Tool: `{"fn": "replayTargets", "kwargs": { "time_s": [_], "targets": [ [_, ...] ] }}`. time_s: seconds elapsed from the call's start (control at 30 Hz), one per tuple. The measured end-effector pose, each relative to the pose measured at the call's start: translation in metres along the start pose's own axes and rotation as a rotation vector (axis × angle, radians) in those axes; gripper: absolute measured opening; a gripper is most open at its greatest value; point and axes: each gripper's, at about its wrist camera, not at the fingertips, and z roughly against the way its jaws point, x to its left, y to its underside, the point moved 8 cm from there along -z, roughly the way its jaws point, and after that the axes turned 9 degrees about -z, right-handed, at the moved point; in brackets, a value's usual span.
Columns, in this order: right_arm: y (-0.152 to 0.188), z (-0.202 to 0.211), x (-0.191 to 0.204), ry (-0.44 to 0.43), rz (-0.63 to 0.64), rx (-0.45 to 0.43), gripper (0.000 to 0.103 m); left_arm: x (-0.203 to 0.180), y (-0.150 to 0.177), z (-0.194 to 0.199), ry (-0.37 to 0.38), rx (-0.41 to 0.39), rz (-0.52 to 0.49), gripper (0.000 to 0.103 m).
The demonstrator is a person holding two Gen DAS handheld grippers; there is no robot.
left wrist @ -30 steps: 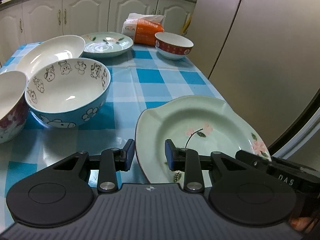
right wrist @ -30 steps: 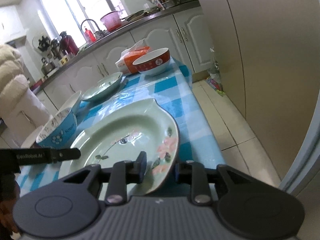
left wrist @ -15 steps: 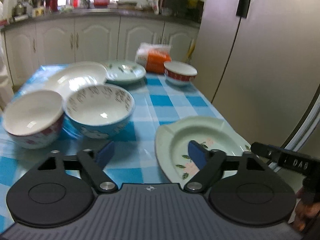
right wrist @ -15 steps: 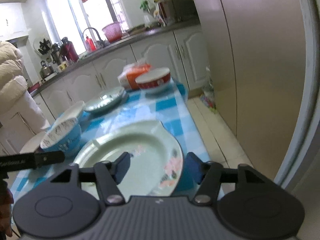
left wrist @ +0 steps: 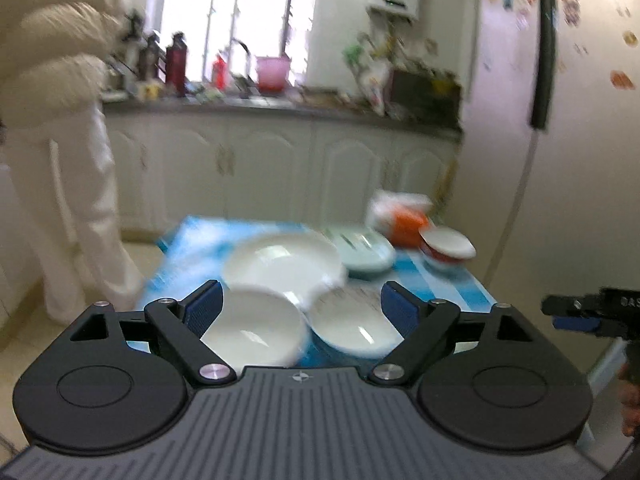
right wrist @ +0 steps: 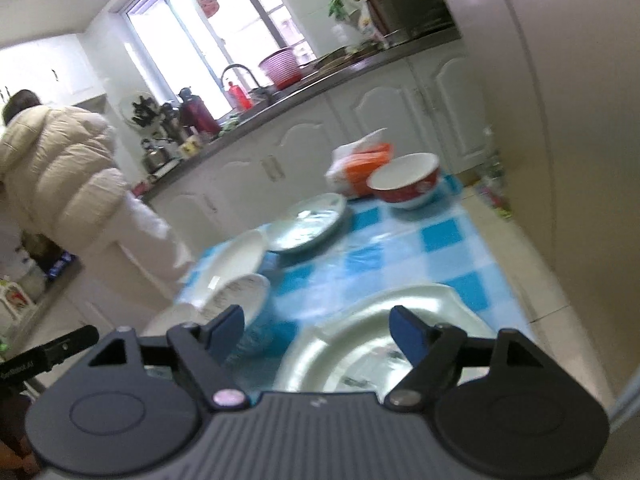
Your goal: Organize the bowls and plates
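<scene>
Left gripper jaws just opened wide, empty, above blurred bowls

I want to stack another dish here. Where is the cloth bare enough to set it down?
Bare checked cloth lies between the red bowl, the small green plate and the big green plate. The far-left side is crowded: white plate and blue bowl sit close together.
</scene>
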Motion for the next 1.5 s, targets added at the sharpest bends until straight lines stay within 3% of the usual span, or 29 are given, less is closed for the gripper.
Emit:
{"fn": "replayTargets", "kwargs": {
  "time_s": [0.13,0.4,0.63,0.83,0.93,1.07,1.2,1.4,1.5],
  "targets": [
    [-0.014,-0.026,0.025,-0.060,0.013,0.022,0.080,0.039,-0.021,-0.019,-0.071,-0.055,0.013,0.103],
    [-0.032,-0.106,0.056,-0.137,0.017,0.116,0.077,0.087,-0.032,-0.113,-0.125,0.022,0.023,0.103],
    [-0.031,-0.185,0.065,-0.143,0.038,0.226,0.065,0.108,-0.014,-0.193,-0.021,0.145,0.074,0.103],
    [-0.026,-0.237,0.061,-0.149,0.010,0.329,0.055,0.121,0.005,-0.240,0.067,0.261,0.102,0.090],
    [-0.024,-0.254,0.061,-0.163,-0.010,0.370,0.054,0.117,0.015,-0.248,0.129,0.300,0.088,0.090],
    [-0.020,-0.267,0.063,-0.174,-0.008,0.411,0.052,0.110,0.025,-0.260,0.175,0.358,0.054,0.080],
    [-0.018,-0.273,0.065,-0.180,-0.002,0.440,0.043,0.108,0.030,-0.267,0.232,0.417,0.052,0.073],
    [-0.016,-0.284,0.062,-0.171,0.003,0.464,0.036,0.108,0.032,-0.277,0.256,0.465,0.057,0.069],
    [-0.016,-0.285,0.059,-0.172,-0.004,0.472,0.030,0.109,0.034,-0.278,0.256,0.498,0.052,0.061]
  ]
}}
